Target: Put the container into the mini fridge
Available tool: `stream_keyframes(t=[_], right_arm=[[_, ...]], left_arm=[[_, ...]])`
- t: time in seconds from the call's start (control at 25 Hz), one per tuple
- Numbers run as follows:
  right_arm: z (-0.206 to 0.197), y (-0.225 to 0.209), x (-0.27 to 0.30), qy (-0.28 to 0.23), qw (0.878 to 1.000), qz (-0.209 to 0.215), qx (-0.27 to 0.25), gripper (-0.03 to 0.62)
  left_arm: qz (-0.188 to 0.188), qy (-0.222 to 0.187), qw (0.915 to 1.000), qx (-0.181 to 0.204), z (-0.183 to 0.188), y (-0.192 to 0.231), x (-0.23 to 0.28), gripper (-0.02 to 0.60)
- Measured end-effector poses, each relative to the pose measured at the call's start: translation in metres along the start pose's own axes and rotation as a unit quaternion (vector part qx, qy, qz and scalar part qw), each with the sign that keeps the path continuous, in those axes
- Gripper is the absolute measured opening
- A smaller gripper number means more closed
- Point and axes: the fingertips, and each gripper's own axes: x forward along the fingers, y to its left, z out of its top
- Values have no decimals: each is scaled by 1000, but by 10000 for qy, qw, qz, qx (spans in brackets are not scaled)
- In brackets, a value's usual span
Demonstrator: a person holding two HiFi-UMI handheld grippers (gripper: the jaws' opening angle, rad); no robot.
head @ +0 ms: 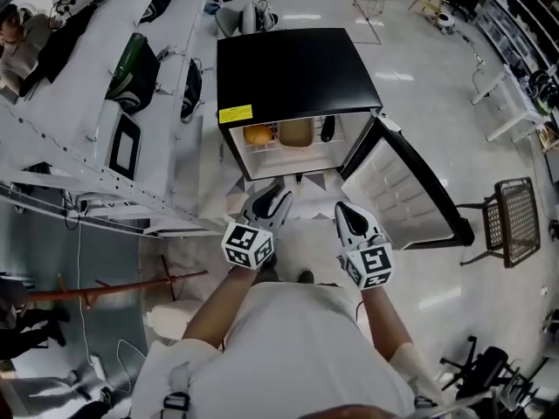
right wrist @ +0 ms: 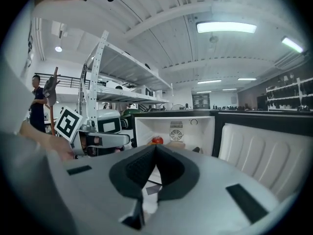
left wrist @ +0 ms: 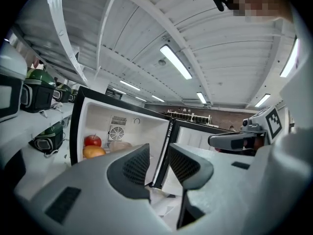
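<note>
Left claw [head: 278,192] hangs empty, well short of container [head: 295,133] inside fridge [head: 297,72].

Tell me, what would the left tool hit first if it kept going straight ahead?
Most likely the open mini fridge: the left tool aims at the hinge-side edge of its opening, beside the door. Nothing shows in between, though depth is hard to judge.

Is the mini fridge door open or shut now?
Open. The door stands swung out to the right, and the mini fridge interior shows, with fruit inside.
</note>
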Motion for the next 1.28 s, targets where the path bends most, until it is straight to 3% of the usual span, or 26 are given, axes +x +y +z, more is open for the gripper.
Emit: stream_keyframes(t=[0.32, 0.52, 0.92, 1.28], right_arm=[[-4, 6, -30, -108, 9990, 419, -118, 8], [-3, 16, -39, -170, 9978, 625, -139, 8], [8, 33, -36, -285, 9977, 603, -153, 8], [18, 45, -28, -377, 9977, 543, -140, 6]], left_arm=[[390, -269, 9988, 128, 11, -34, -39, 67], [547, -317, 9979, 141, 12, -46, -61, 63], [526, -350, 9971, 424, 25, -40, -94, 35], [450, -424, 9971, 450, 34, -23, -109, 5]])
